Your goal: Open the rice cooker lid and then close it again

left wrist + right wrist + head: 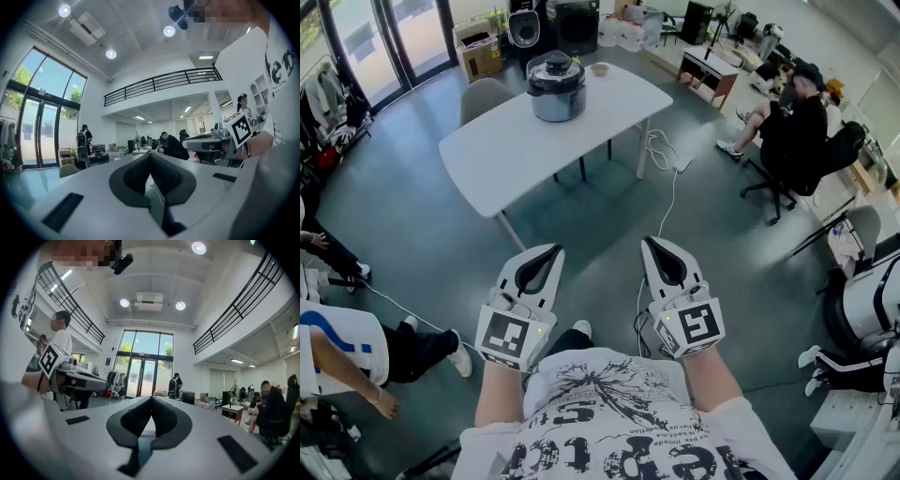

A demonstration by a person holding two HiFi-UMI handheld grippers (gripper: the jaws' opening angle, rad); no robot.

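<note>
A silver and black rice cooker (556, 86) stands with its lid down on the far end of a white table (516, 141), well ahead of me in the head view. My left gripper (553, 249) and right gripper (649, 241) are held level in front of my chest, far short of the table. Both are shut with nothing between their jaws. In the left gripper view the black pads (140, 171) meet at the tips, and the right gripper (213, 140) shows beside it. The right gripper view shows its pads (161, 414) touching too.
A grey chair (484, 96) stands behind the table. A small bowl (599, 68) sits on the table's far corner. A white cable (667, 202) and power strip lie on the floor to the table's right. People sit at the left edge and at desks at the right.
</note>
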